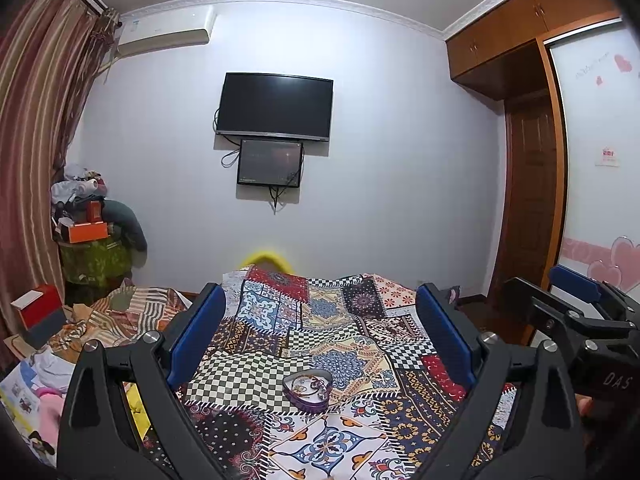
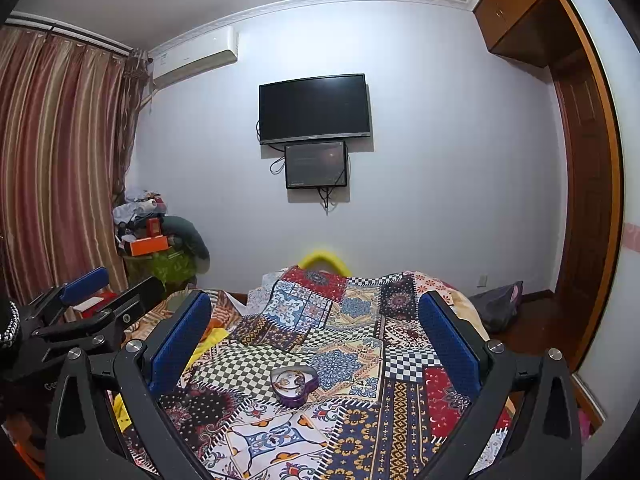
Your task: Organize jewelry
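A small purple heart-shaped box (image 1: 307, 391) lies on the patchwork bedspread (image 1: 320, 320), with jewelry (image 1: 310, 383) inside it: thin rings or bangles and small beads. It also shows in the right wrist view (image 2: 294, 387). My left gripper (image 1: 320, 304) is open and empty, held above the bed with the box between and ahead of its blue pads (image 1: 198, 332). My right gripper (image 2: 316, 312) is open and empty, also facing the box. Each gripper shows at the edge of the other's view: the right one (image 1: 576, 304) and the left one (image 2: 88, 292).
A striped quilt (image 1: 120, 316) and loose clothes lie left of the bedspread. A pile of boxes and bags (image 1: 92, 236) stands in the far left corner by the curtain (image 1: 36, 140). A television (image 1: 275, 107) hangs on the far wall. A wardrobe (image 1: 532, 160) is at right.
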`<move>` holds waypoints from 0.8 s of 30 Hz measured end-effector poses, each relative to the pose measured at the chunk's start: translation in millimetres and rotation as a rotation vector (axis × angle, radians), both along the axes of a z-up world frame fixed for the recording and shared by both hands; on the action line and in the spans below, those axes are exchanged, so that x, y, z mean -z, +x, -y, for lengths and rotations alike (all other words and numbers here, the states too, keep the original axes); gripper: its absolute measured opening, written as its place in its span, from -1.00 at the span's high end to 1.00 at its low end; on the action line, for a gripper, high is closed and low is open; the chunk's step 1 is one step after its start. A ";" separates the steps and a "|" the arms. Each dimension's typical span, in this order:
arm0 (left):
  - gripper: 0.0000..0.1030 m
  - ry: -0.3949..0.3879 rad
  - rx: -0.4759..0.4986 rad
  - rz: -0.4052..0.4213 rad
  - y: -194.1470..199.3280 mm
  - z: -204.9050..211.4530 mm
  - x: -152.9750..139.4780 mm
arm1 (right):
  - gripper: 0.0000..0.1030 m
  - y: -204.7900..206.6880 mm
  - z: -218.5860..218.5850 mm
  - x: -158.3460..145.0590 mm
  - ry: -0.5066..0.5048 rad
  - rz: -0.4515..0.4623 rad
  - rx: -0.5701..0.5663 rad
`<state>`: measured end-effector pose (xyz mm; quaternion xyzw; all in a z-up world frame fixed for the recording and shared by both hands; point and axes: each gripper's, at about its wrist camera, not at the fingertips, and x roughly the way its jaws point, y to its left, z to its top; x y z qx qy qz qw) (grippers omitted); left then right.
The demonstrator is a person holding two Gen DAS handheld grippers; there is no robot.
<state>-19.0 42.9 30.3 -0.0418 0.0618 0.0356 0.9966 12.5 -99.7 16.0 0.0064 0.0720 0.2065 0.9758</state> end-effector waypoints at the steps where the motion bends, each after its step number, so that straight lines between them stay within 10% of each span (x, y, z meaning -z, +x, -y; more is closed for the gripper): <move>1: -0.87 0.000 0.002 0.000 -0.3 0.0 0.5 | -0.99 0.0 0.1 -0.3 0.000 0.000 0.000; 24: -0.87 0.007 0.024 -0.026 7.5 1.5 9.7 | -0.99 4.1 1.8 1.2 0.002 -0.012 0.005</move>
